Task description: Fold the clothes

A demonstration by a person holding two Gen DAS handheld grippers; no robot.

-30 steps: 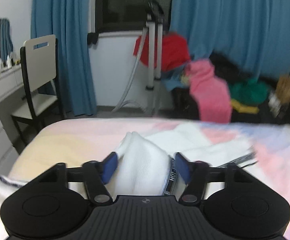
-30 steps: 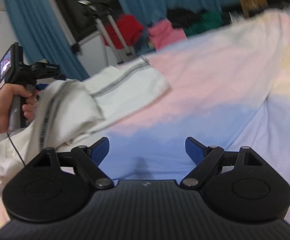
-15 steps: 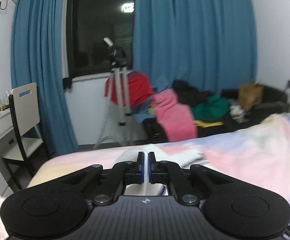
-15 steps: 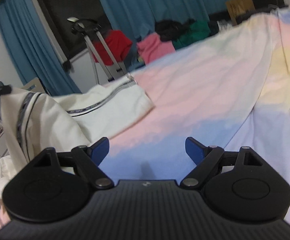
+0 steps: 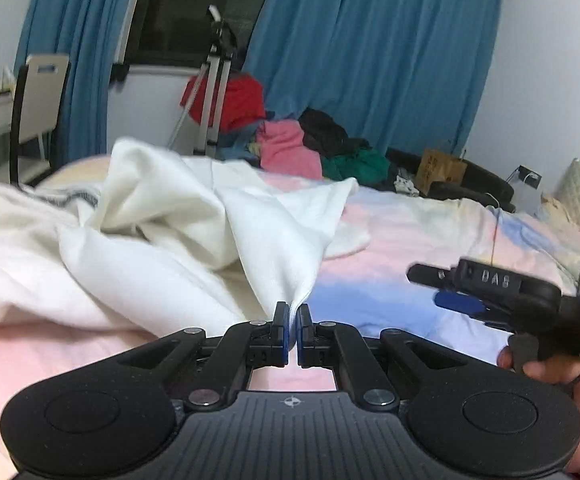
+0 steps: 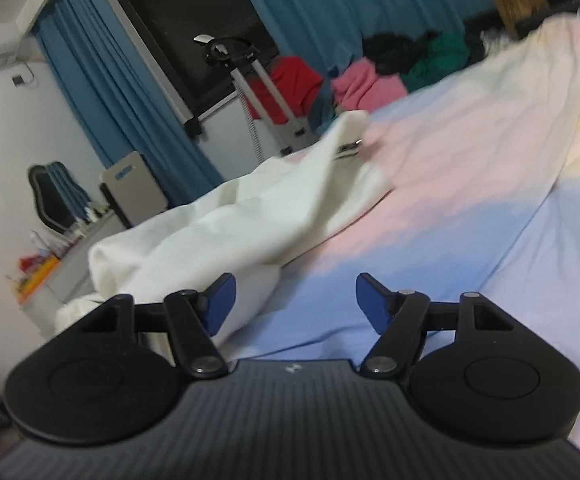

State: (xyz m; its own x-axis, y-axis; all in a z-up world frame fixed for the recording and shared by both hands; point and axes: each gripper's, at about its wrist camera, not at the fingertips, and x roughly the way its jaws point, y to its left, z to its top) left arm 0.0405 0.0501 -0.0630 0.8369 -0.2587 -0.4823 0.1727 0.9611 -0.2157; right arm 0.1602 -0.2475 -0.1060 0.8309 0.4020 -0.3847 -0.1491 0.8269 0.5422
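Rumpled white cotton garment (image 5: 161, 224) sprawls across the pastel bedsheet (image 5: 402, 240), 1 corner pinched by the left gripper (image 5: 293, 322). Right gripper (image 6: 293, 300), fingers wide, should take the near edge and pull taut.

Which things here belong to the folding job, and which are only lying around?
Job:
- white garment
- left gripper, shut on its corner
- right gripper, open, nothing between its fingers
- bedsheet

Lying about:
- pile of coloured clothes
- chair
- cardboard box
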